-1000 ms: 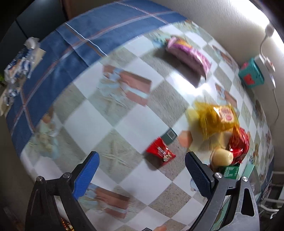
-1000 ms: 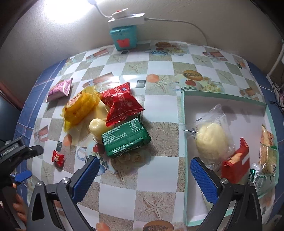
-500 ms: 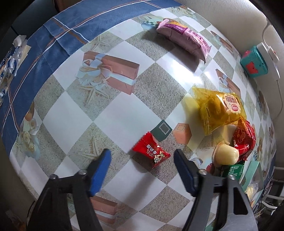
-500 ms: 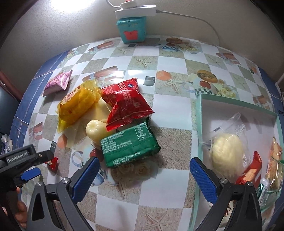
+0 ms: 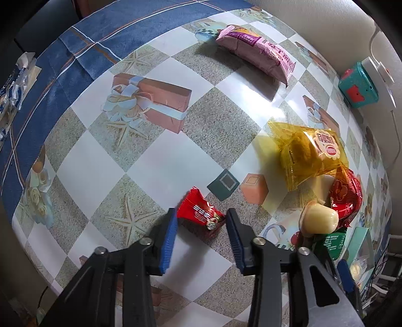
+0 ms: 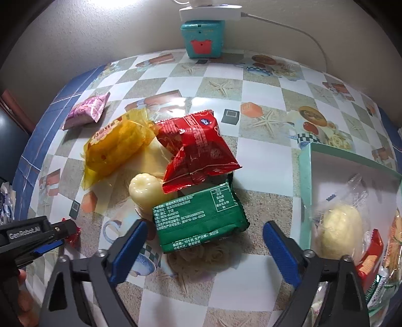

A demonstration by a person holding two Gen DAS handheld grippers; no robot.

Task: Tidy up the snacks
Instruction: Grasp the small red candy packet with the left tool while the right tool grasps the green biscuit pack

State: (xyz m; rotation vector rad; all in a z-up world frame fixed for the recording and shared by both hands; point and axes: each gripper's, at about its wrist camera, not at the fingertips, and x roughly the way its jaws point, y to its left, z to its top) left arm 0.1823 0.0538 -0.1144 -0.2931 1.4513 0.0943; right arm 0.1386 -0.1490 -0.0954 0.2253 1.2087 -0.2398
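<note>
A small red candy packet [image 5: 201,213] lies on the checked tablecloth [image 5: 155,171], and my left gripper [image 5: 201,212] points straight down with both blue pads pressed on its ends. In the right wrist view that gripper [image 6: 57,232] shows at the lower left. My right gripper [image 6: 206,223] hovers over the green packet [image 6: 198,221]; its jaws are closing, with the packet between them and untouched. Behind the green packet sit a red packet [image 6: 198,151], a yellow packet [image 6: 118,146], a pale jelly cup [image 6: 145,188] and a pink packet [image 6: 88,113].
A mint-green box [image 6: 305,176] at the right holds a wrapped pale bun [image 6: 341,231] and other snacks. A teal cube [image 6: 202,40] with a white power strip [image 6: 208,10] on top stands against the back wall. The table drops off at the left blue border [image 5: 50,75].
The left gripper came down over the small red candy and closed from wide open onto it. The right gripper moved in toward the green packet and its jaws narrowed.
</note>
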